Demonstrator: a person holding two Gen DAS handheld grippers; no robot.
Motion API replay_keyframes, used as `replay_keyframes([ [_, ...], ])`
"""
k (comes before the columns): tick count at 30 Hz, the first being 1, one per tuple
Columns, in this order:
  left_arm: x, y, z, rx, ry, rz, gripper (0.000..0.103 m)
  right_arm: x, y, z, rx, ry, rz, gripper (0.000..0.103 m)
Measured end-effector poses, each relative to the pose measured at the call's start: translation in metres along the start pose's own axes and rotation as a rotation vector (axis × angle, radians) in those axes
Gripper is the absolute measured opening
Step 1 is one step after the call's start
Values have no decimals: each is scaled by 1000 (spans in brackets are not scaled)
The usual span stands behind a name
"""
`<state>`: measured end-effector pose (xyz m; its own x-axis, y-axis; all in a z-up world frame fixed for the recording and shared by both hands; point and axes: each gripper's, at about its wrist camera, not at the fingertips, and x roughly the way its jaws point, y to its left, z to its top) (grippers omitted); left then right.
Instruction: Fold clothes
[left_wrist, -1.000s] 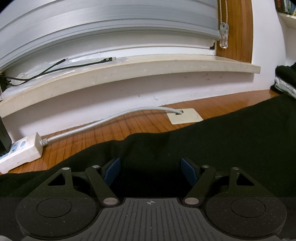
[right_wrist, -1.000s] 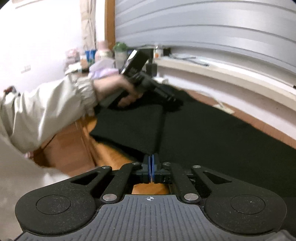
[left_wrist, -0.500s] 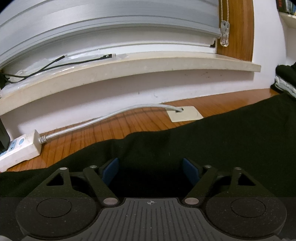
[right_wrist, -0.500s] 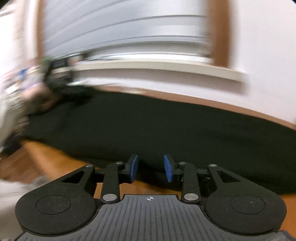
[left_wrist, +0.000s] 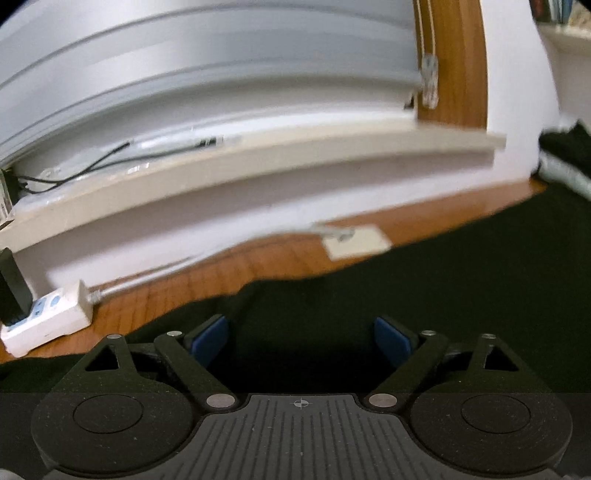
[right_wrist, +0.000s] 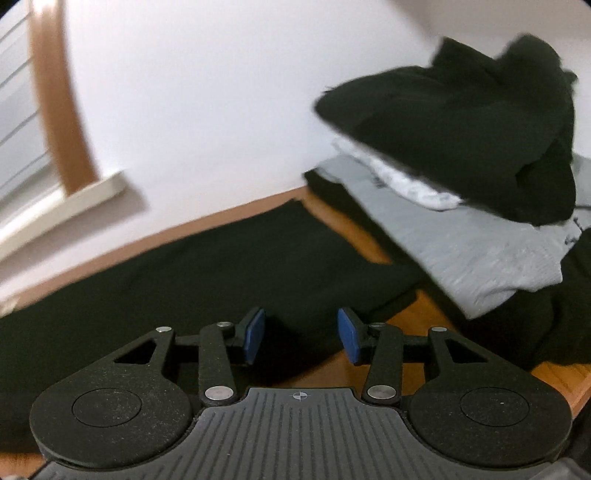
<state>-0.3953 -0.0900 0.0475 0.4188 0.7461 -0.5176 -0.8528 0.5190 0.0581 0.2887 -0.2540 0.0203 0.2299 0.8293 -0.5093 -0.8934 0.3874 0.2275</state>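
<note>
A black garment (left_wrist: 424, 295) lies spread flat on the wooden table (left_wrist: 258, 269). My left gripper (left_wrist: 301, 338) hovers over its far edge, jaws opening wide, blue pads (left_wrist: 208, 338) apart with only flat cloth below them. In the right wrist view the same black garment (right_wrist: 221, 269) stretches left, and its right end lies under my right gripper (right_wrist: 301, 336). That gripper's jaws are opening, blue pads (right_wrist: 255, 334) pressing on nothing.
A pile of clothes (right_wrist: 461, 147), black, white and grey, sits at the table's right end against the white wall. A white power strip (left_wrist: 48, 317) with its grey cable lies at the back left below the window sill (left_wrist: 258, 166). A beige patch (left_wrist: 356, 243) lies on the table.
My right gripper has swung far to the right along the garment, from facing the person's hand to facing the clothes pile, and its jaws went from shut to apart. The left gripper's jaws widened.
</note>
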Motion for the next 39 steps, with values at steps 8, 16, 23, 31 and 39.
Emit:
replay_keyframes([
  [8, 3, -54, 18, -9, -46, -195, 89, 23, 2, 9, 12, 14, -76, 26],
  [16, 12, -91, 5, 60, 2, -284, 89, -16, -13, 36, 9, -150, -224, 2],
  [23, 13, -109, 3, 108, 16, -308, 89, -4, -16, 13, 34, -53, -146, 35],
  [31, 26, -165, 25, 218, 5, -380, 89, 12, 5, 3, 9, -1, -105, 46],
  [39, 40, -211, 20, 280, 39, -486, 89, -6, 8, 20, -31, -158, -85, 4],
])
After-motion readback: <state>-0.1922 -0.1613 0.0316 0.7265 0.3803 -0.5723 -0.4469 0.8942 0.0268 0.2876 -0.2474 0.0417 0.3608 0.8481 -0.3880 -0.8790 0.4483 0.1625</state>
